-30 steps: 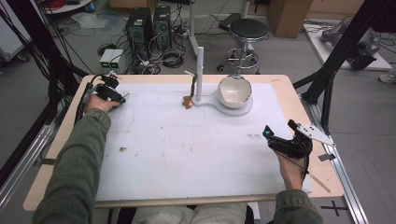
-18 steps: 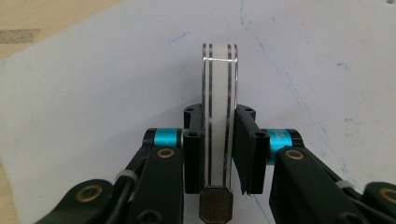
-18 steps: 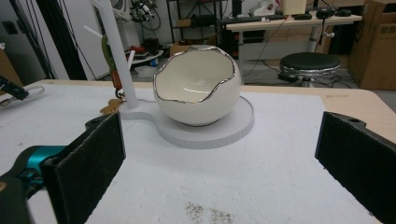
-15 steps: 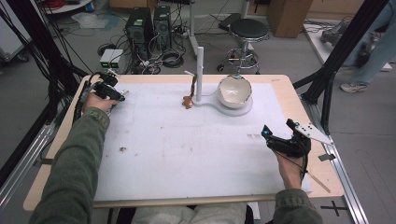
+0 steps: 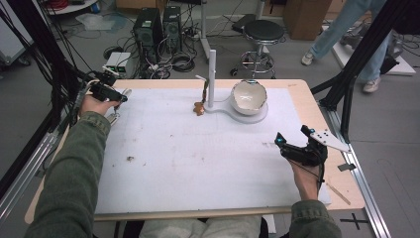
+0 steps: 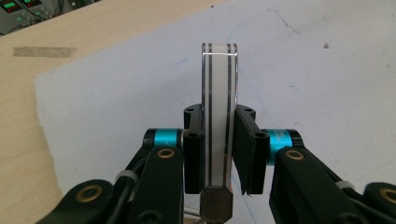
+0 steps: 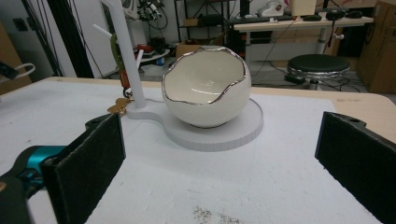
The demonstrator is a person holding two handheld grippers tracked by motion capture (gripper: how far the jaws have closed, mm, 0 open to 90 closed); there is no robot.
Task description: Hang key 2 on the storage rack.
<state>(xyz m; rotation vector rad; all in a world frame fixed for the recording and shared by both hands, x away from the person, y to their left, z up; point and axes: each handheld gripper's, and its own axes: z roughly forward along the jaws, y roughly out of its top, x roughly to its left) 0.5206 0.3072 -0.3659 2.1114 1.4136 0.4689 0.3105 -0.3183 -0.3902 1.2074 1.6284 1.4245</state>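
Left gripper view: hand-held gripper (image 6: 219,154) clamps white ring (image 6: 219,93).

The band (image 6: 218,112) in the middle of the left gripper view looks like glossy white plastic or glass with dark stripes, ending in a knurled metal knob (image 6: 215,203). The egg-shaped bowl (image 7: 205,93) is glazed ceramic — shiny, metallic-rimmed — on a matt white stand (image 7: 219,133). The table mat (image 5: 198,158) is matt, paper-like; the table edge (image 5: 317,114) looks wooden.

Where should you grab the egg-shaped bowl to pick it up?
Grip the bowl by its rim, coming from above on the side facing the open right hand-held gripper. Its round, smooth belly looks too wide and slippery to pinch, while the wavy silver-edged rim is thin. The post stands beside it, so that side is probably more awkward.
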